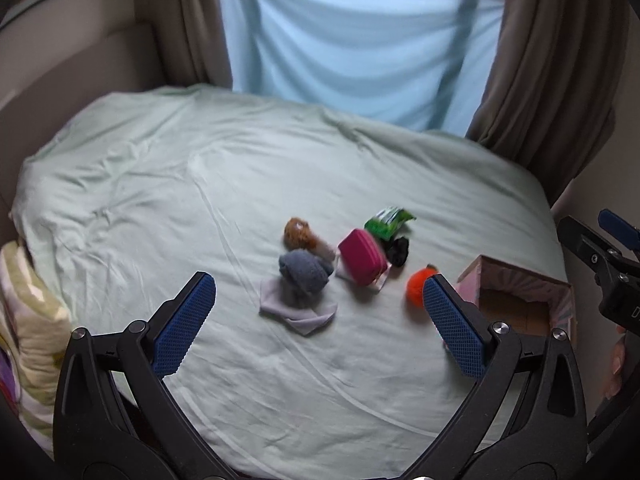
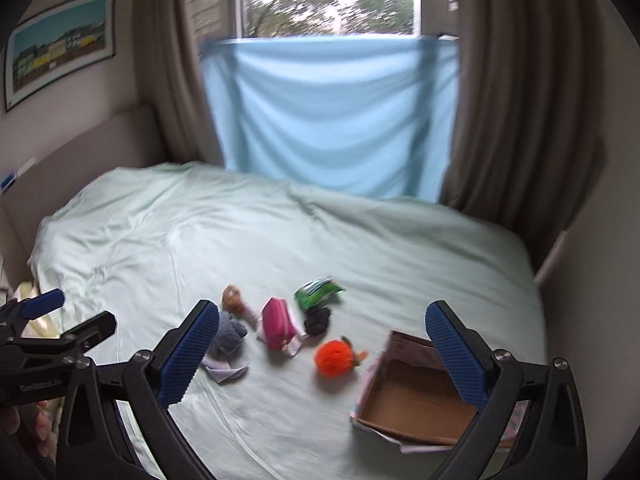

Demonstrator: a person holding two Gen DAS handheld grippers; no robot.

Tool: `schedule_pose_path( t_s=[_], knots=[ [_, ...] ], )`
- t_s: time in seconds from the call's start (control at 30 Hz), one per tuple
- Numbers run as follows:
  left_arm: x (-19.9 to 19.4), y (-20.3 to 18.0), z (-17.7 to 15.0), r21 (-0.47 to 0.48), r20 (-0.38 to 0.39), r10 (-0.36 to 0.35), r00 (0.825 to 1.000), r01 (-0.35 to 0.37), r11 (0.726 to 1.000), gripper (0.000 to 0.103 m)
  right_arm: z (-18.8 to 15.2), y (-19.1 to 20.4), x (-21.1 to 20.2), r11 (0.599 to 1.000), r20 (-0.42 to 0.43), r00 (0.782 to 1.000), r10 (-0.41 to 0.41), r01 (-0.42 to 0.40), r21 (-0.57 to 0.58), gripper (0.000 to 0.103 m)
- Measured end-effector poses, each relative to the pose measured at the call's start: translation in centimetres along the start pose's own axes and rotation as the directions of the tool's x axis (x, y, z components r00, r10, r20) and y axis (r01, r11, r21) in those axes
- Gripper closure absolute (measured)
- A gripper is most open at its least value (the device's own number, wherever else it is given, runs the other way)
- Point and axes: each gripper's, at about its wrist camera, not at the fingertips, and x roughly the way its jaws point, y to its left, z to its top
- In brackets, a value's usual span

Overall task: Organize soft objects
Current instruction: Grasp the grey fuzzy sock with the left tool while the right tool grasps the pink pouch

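1. Left tool (image 1: 318, 320) and right tool (image 2: 322, 354): spread wide, holding nothing, above the bed (image 1: 160, 184).
2. Open cardboard box (image 2: 404, 404): near right edge.
3. Orange pompom (image 2: 334, 358), grey sock ball (image 1: 304, 272), pink pouch (image 1: 364, 256): clustered mid-bed.
4. Green packet (image 1: 388, 220): farthest.

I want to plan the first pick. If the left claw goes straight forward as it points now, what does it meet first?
Probably the grey rolled sock on its pale cloth, which lies near the middle between the open fingers of the left claw. Nothing shows in front of it on the bed sheet, though depth is hard to judge.
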Motion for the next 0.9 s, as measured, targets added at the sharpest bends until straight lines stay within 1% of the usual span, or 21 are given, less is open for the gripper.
schedule_pose_path(
  t_s=[0.07,0.13,0.17,0.27,0.3,0.37,0.5,0.57,0.6,0.67,0.77,0.83,0.9],
  knots=[
    [3.6,0.7,-0.1,-0.017,-0.038,-0.01,0.999,0.01,1.0,0.0,-0.2,0.4,2.6,1.0,-0.023,0.999,0.024,-0.024,-0.009,0.0],
    [6.8,1.1,-0.1,-0.038,-0.077,-0.01,0.997,0.007,0.999,0.001,-0.5,0.5,6.4,0.999,-0.063,0.997,0.048,-0.048,0.001,0.0],
    [8.8,1.4,-0.1,-0.055,-0.102,-0.006,0.995,0.001,0.998,0.0,-0.6,0.6,7.4,0.999,-0.072,0.996,0.052,-0.052,0.005,0.0],
    [13.0,2.3,-0.2,-0.087,-0.138,-0.011,0.99,-0.001,0.996,0.001,-1.3,1.0,12.8,0.998,-0.121,0.99,0.066,-0.065,0.011,0.0],
    [14.7,2.6,-0.4,-0.095,-0.154,-0.013,0.988,-0.001,0.995,0.0,-1.4,1.2,13.9,0.998,-0.13,0.989,0.069,-0.068,0.012,0.0],
    [17.9,3.1,-0.8,-0.108,-0.185,-0.019,0.982,-0.001,0.994,0.001,-2.0,1.5,16.9,0.997,-0.154,0.985,0.08,-0.078,0.016,0.0],
    [23.8,3.8,-2.1,-0.152,-0.237,-0.034,0.971,-0.002,0.988,0.001,-3.4,1.9,23.2,0.992,-0.206,0.97,0.129,-0.123,0.041,0.001],
    [26.3,3.9,-2.8,-0.173,-0.256,-0.039,0.966,-0.006,0.985,0.001,-4.0,2.1,25.8,0.989,-0.225,0.963,0.148,-0.142,0.042,0.004],
    [27.1,4.0,-3.0,-0.178,-0.264,-0.038,0.964,-0.01,0.984,0.001,-4.3,2.4,27.1,0.988,-0.235,0.96,0.155,-0.151,0.035,0.005],
    [28.8,4.0,-3.5,-0.189,-0.268,-0.037,0.963,-0.015,0.982,0.001,-4.8,2.7,29.4,0.987,-0.251,0.955,0.16,-0.161,0.018,0.011],
    [30.9,3.8,-3.8,-0.176,-0.258,-0.025,0.966,-0.022,0.984,0.001,-5.4,3.0,32.1,0.978,-0.282,0.937,0.206,-0.205,0.031,0.016],
    [31.9,3.6,-4.0,-0.162,-0.251,-0.015,0.968,-0.027,0.986,0.001,-6.0,3.1,34.0,0.968,-0.306,0.919,0.25,-0.244,0.061,0.017],
    [32.9,3.6,-4.3,-0.161,-0.252,-0.013,0.968,-0.029,0.987,0.001,-6.6,3.6,35.5,0.965,-0.324,0.909,0.26,-0.255,0.06,0.017]
  ],
)
